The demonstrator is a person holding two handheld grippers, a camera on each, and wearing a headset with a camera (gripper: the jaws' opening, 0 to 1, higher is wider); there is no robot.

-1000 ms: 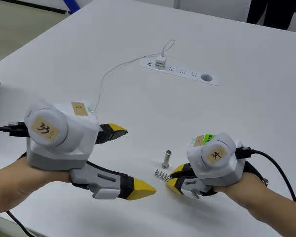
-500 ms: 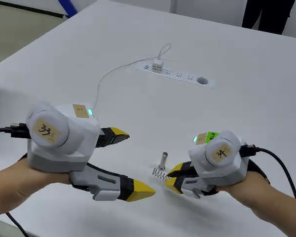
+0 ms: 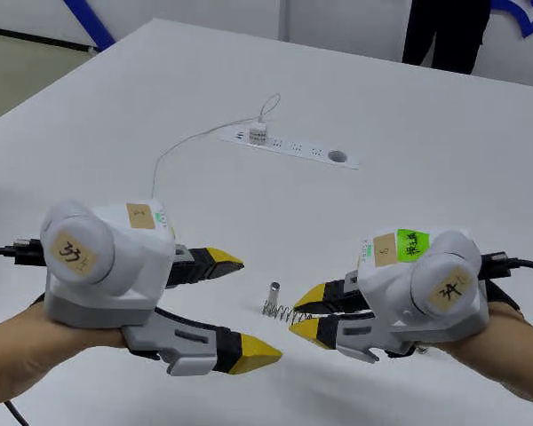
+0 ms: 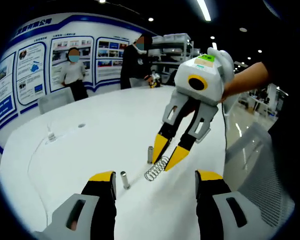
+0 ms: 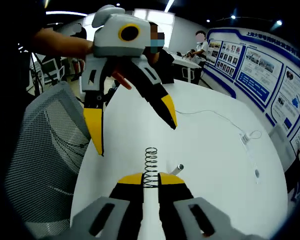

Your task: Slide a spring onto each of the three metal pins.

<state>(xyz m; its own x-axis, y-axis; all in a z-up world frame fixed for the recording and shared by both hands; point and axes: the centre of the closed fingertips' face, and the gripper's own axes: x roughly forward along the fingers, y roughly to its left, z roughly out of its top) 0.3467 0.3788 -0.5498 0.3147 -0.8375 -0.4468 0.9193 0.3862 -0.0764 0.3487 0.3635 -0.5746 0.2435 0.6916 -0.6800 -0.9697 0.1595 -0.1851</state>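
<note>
My right gripper (image 3: 304, 314) is shut on one end of a small steel spring (image 3: 280, 311), which sticks out leftwards just above the white table. In the right gripper view the spring (image 5: 150, 164) rises straight from the closed yellow tips (image 5: 145, 179). A short metal pin (image 3: 274, 293) stands upright just behind the spring's free end; it shows again (image 5: 177, 170) right of the spring. The left gripper view has two pins (image 4: 150, 154) (image 4: 124, 180) standing either side of the spring (image 4: 156, 169). My left gripper (image 3: 240, 306) is open and holds nothing, its jaws pointing at the spring.
A white power strip (image 3: 289, 146) with a plugged-in charger and thin cable lies farther back on the table (image 3: 426, 177). A person (image 3: 435, 35) stands at the far edge. A grey mesh chair (image 5: 50, 145) sits beside the table.
The head camera has tilted up. My right gripper, still shut on the spring, has lifted and drawn slightly right. The left gripper stays open in much the same place.
</note>
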